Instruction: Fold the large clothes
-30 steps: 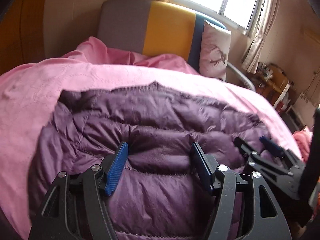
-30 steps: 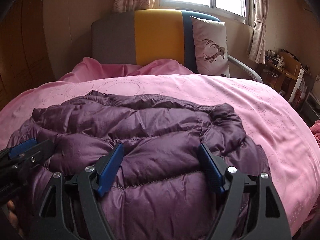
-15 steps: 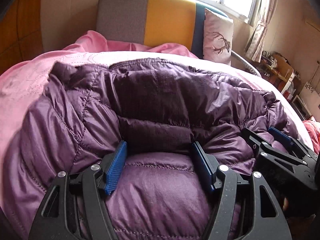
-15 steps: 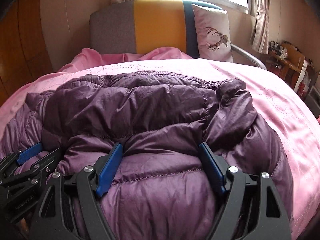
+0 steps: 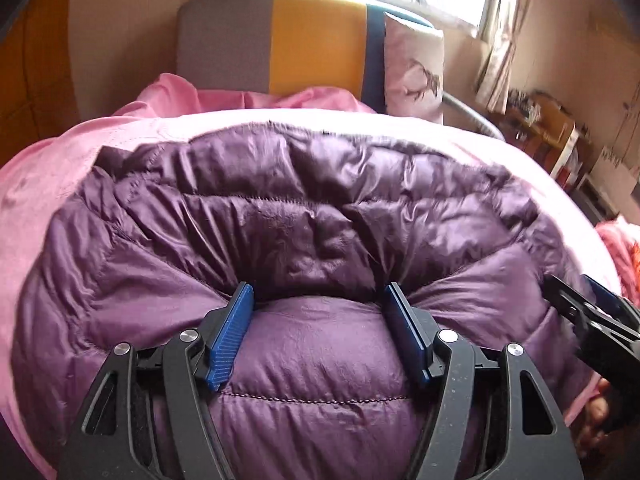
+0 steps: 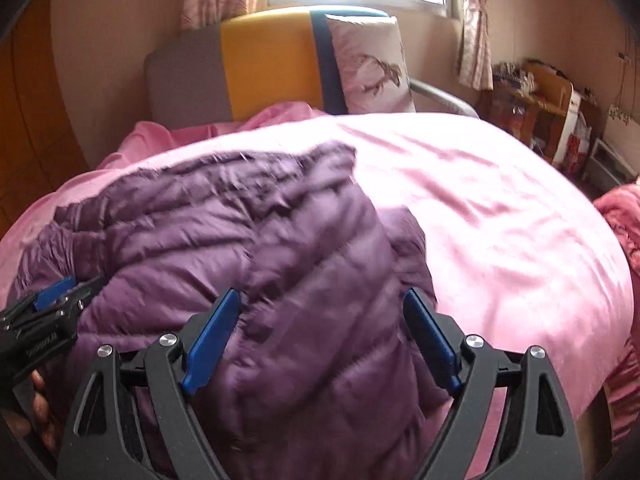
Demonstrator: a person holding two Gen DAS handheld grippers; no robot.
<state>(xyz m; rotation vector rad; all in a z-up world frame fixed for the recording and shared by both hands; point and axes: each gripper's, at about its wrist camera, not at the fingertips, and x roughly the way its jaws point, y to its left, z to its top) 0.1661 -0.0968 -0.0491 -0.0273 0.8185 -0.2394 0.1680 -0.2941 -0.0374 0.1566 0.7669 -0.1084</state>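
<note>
Puffy quilted purple jacket (image 5: 320, 216) on smooth pink bedspread (image 6: 480, 200), left claw (image 5: 320, 316) pinching a bulge, right claw (image 6: 320, 320) just spreading

No text can be read here — the left gripper (image 6: 48, 312), seen at the near left of the right wrist view, bears small pale lettering, too blurred to make out.
</note>
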